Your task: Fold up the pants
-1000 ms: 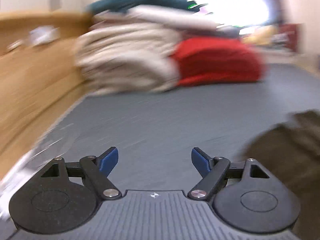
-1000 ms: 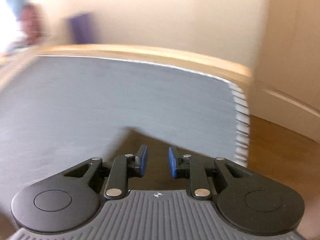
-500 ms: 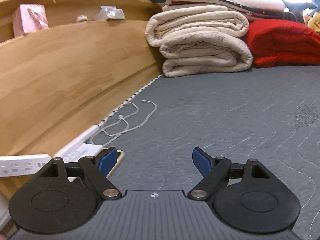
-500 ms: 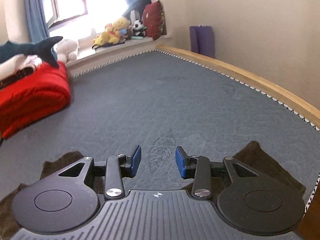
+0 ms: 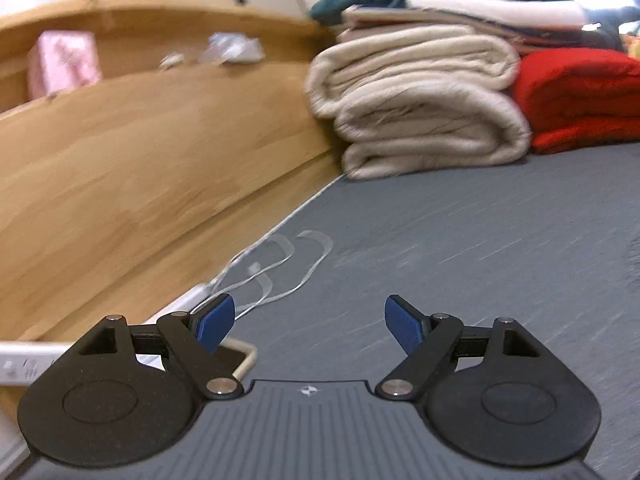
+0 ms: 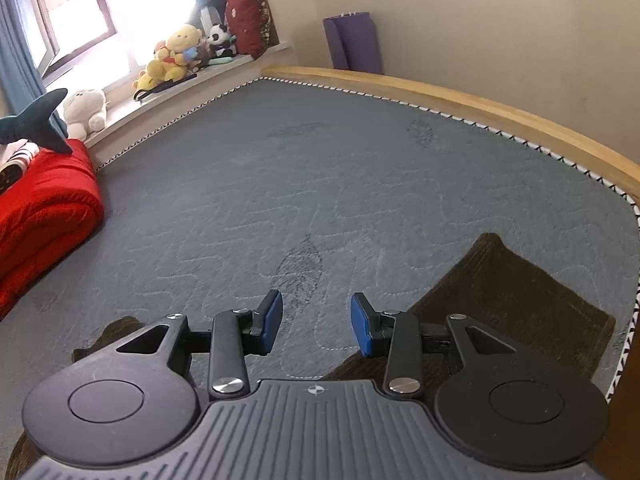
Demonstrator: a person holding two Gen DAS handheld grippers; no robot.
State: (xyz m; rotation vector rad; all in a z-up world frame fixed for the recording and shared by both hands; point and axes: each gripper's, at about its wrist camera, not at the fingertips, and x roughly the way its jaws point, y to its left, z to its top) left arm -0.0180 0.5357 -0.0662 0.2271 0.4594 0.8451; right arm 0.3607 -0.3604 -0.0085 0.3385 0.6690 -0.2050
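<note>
The dark brown pants (image 6: 516,304) lie flat on the grey mattress (image 6: 320,184) near its right edge, and another part of them (image 6: 112,332) shows at the lower left under the tool. My right gripper (image 6: 316,324) hovers over the bare mattress between these two parts, open, with nothing between its blue pads. In the left wrist view no pants show. My left gripper (image 5: 308,324) stands wide open and empty, low over the mattress by the wooden headboard (image 5: 140,152).
Folded beige blankets (image 5: 420,108) and a red blanket (image 5: 580,96) are stacked at the mattress's far end. A white cable (image 5: 280,272) and a white power strip (image 5: 24,364) lie by the headboard. Plush toys (image 6: 176,56) line the windowsill; a purple bag (image 6: 354,42) stands behind the bed frame (image 6: 500,114).
The left view swung left toward the headboard and sank, losing the pants. The right view swung left from the mattress corner toward the window, and its jaws widened slightly.
</note>
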